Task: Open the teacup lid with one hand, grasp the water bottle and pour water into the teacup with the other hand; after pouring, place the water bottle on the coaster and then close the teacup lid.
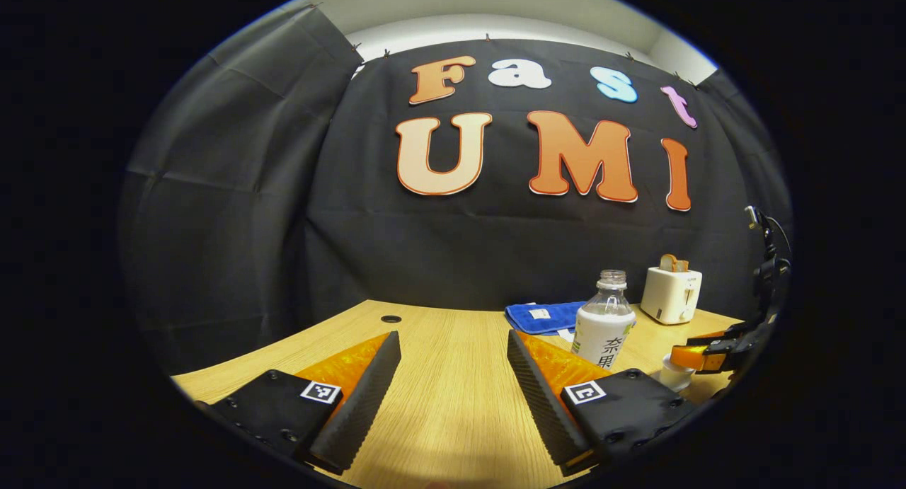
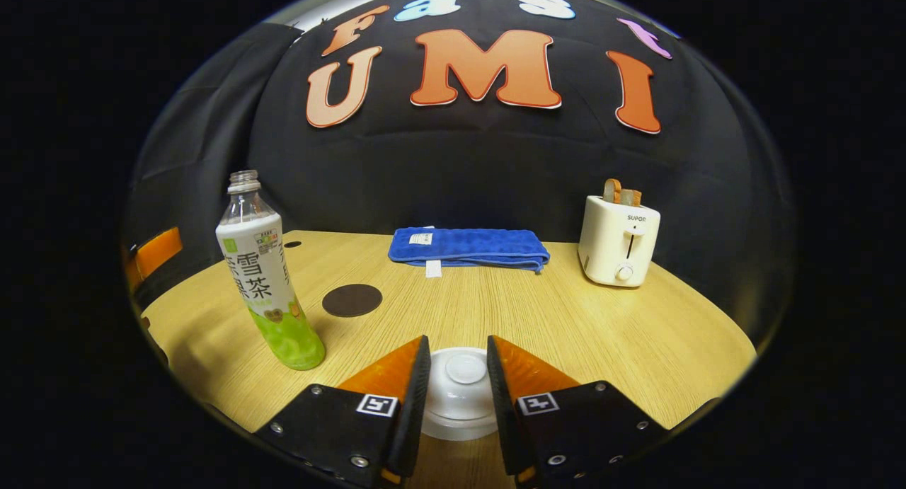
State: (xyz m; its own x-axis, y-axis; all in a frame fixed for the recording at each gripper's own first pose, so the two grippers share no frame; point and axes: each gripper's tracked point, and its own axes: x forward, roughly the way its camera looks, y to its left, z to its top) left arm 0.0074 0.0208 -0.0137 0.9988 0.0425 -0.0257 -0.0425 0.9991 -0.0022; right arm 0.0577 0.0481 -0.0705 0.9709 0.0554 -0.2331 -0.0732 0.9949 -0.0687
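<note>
Right gripper (image 2: 459, 376) of mine straddling the teacup lid (image 2: 463, 379), contact unclear, left gripper (image 1: 453, 365) spread wide, water bottle (image 2: 265, 277) left of lid, coaster (image 2: 352, 299) beyond.

1. The left gripper view looks from low over the wooden table (image 1: 453, 376), level toward the booth's back wall, along its own spread fingers (image 1: 368, 397).
2. In it the water bottle (image 1: 603, 319) stands near at 2 o'clock; the toaster (image 1: 671, 294) and blue towel (image 1: 541, 316) lie farther back.
3. The right gripper view sits close above the teacup lid (image 2: 460, 386), tilted slightly down and facing the same wall.
4. Both views share the water bottle (image 2: 265, 284), towel (image 2: 468, 248), toaster (image 2: 621, 240) and table (image 2: 601, 333).
5. The right gripper (image 1: 715, 351) shows at 3 o'clock in the left gripper view.
</note>
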